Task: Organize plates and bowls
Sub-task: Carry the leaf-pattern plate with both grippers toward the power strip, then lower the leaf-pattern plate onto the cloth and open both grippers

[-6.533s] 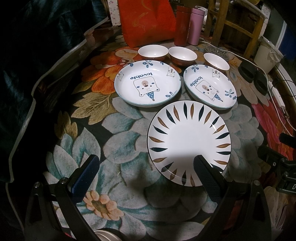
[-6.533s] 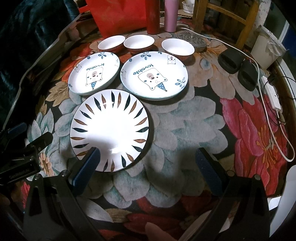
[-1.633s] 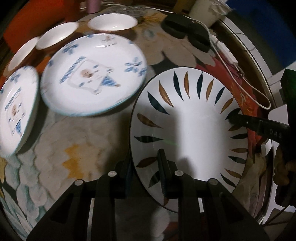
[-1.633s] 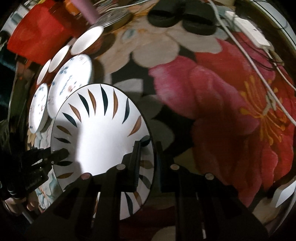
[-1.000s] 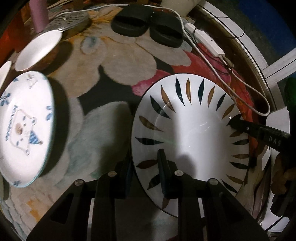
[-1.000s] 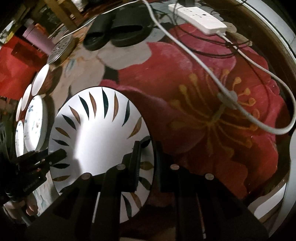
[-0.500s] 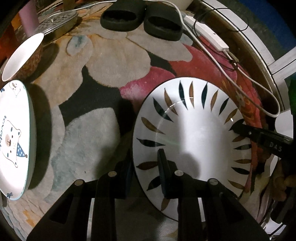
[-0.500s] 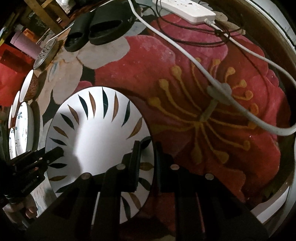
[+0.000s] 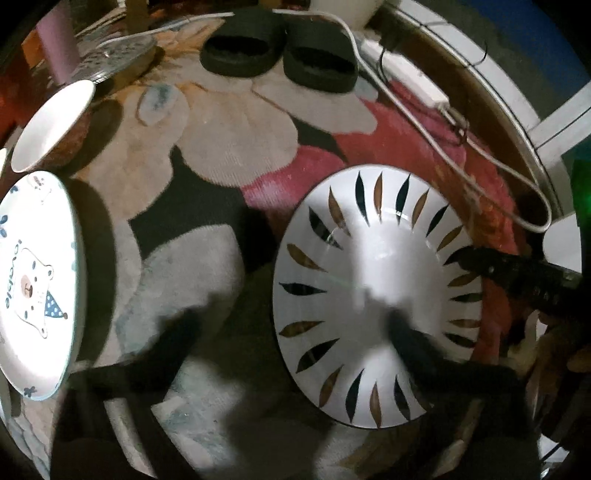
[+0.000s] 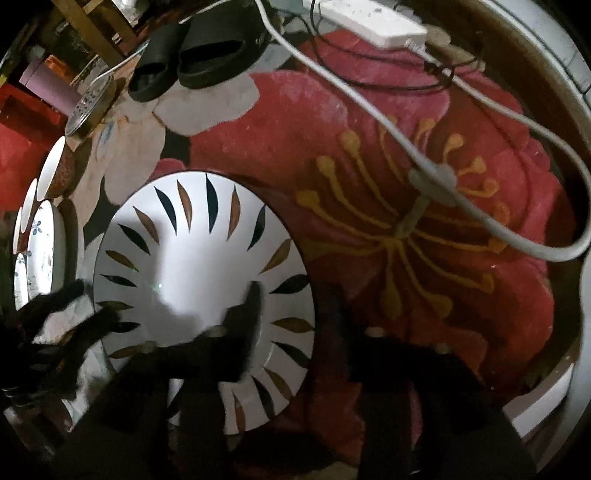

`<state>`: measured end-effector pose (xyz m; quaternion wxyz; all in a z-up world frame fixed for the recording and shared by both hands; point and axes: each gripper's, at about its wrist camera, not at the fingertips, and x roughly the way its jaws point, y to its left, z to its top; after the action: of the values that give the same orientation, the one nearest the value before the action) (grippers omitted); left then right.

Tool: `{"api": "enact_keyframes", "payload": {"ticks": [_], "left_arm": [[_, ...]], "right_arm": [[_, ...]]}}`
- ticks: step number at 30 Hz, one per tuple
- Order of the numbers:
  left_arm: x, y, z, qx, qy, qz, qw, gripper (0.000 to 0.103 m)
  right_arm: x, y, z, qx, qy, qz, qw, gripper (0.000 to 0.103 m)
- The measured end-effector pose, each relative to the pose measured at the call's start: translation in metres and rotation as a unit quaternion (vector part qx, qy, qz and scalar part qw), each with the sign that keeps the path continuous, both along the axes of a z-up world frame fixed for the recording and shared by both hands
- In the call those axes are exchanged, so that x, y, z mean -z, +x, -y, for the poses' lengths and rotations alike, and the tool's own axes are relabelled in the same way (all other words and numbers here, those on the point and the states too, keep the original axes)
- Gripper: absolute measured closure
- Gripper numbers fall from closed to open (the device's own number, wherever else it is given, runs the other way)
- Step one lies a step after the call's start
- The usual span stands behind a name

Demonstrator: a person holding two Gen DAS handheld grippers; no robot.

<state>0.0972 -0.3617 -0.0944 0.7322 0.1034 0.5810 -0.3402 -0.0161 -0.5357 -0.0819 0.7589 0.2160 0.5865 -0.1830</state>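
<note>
On the red flower of the floral rug (image 10: 424, 177) lies the leaf-pattern plate (image 9: 376, 295), flat, filling the centre right of the left wrist view and the centre left of the right wrist view (image 10: 199, 284). Its white middle is bright; dark and brown leaf marks ring its rim.

The left tongs (image 9: 295, 328) have just been opening and now stand wide apart: one blurred finger lies over the plate's lower right part, the other over the rug at lower left, so the plate's near left rim sits between them with no pad pressing on it. The right tongs (image 10: 291, 306) have also just been opening; one finger is over the plate's lower right area, the other over the rug just right of the rim, with the rim in the gap and nothing clamped. In the left wrist view the right tongs reach in from the right edge over the plate's rim (image 9: 517, 273).

At the left edge of the left wrist view is a bear-print plate (image 9: 33, 288), well apart from the leaf-pattern plate, and above it a small bowl (image 9: 51, 125). In the right wrist view a row of bowls (image 10: 51, 166) and printed plates shows edge-on at far left.

Farther out, a pair of black slippers (image 9: 277, 59) sits at top centre, a pink bottle (image 9: 59, 51) and a round metal lid (image 9: 118, 59) at upper left, and a white cable (image 10: 443, 177) runs from a power strip (image 10: 365, 18) across the rug.
</note>
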Motion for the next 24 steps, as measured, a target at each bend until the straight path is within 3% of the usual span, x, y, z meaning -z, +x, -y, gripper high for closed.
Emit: {"api": "enact_keyframes", "payload": {"ticks": [1,3,7,24], "left_arm": [[-0.003,0.000,-0.001,-0.002,0.001,0.005,1.0000,0.001],[-0.008,0.000,-0.004,-0.007,0.001,0.013,0.9999,0.001],[-0.016,0.003,-0.014,-0.020,-0.003,0.021,0.9996,0.001],[-0.024,0.016,-0.059,-0.059,0.000,0.028,0.9979,0.001]], "right_arm": [[-0.003,-0.001,-0.002,-0.003,-0.007,0.004,1.000,0.020],[-0.012,-0.003,-0.005,-0.008,-0.023,0.014,1.000,0.000],[-0.027,-0.002,-0.011,-0.008,-0.057,0.024,0.998,0.000],[-0.031,0.025,-0.053,-0.050,-0.044,0.031,0.997,0.000]]}}
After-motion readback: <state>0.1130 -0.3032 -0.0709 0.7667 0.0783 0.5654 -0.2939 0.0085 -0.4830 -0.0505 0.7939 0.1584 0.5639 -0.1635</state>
